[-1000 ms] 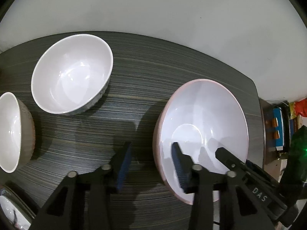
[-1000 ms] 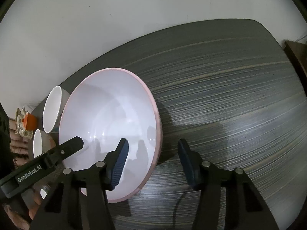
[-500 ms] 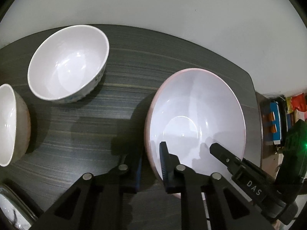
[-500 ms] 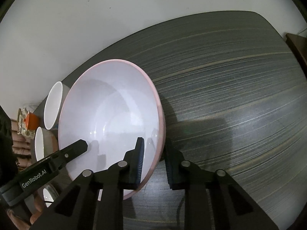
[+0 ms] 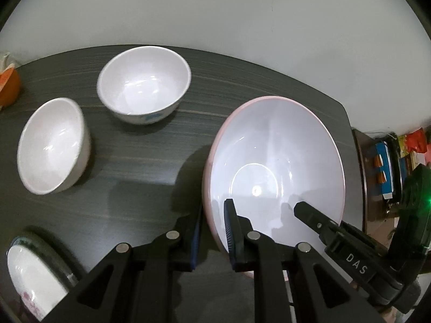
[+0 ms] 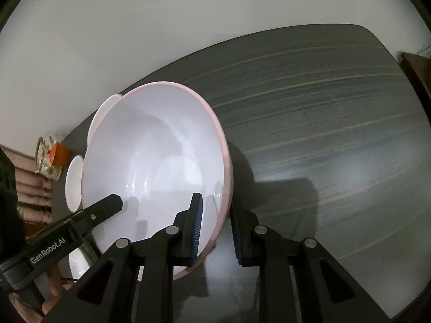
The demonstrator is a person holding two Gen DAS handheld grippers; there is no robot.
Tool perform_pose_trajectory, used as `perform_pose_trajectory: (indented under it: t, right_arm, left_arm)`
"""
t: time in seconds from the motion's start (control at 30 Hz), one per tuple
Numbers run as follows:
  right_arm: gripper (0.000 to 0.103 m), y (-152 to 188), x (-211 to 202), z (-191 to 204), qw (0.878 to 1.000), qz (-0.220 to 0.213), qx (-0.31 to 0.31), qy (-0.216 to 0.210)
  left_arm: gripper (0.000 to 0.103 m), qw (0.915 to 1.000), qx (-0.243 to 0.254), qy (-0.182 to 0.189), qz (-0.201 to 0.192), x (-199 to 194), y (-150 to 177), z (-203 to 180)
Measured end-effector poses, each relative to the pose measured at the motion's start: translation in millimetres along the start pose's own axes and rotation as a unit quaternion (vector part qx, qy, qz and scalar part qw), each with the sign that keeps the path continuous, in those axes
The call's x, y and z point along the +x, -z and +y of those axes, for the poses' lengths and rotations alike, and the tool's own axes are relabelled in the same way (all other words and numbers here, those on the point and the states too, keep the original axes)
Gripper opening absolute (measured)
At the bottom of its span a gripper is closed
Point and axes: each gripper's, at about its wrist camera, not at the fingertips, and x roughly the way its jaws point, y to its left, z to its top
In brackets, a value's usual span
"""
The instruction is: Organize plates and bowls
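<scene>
Above the dark bench [image 5: 140, 167], the pink bowl [image 5: 274, 167] opens upward, its rim clamped by left gripper [image 5: 212, 238] at 7 o'clock and right gripper [image 6: 216, 231] at 5 o'clock.

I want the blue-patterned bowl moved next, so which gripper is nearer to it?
Left. The left gripper grips the pink bowl's rim nearest the blue-patterned bowl; the right gripper grips the opposite rim.
</scene>
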Motion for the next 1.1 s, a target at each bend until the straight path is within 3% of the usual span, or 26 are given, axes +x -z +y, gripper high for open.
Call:
perform_pose_trajectory:
  t: [0.53,0.87,1.1]
  right_arm:
    - [0.020,96,-37,49,0.999,0.006,-0.030,-0.015]
    - [0.021,153,-28,70,0.999,0.028,-0.036,-0.019]
    - [0.021,180,-17,70,0.998,0.048,-0.036,-0.012]
  left_arm:
    - [0.016,0.9996,-0.021,-0.015,-0.008,-66,91,45]
    - [0.016,0.9993,-0.030,-0.023,0.004,-67,139,61]
    - [0.016,0.9988,-0.042,-0.020,0.015,-56,155,74]
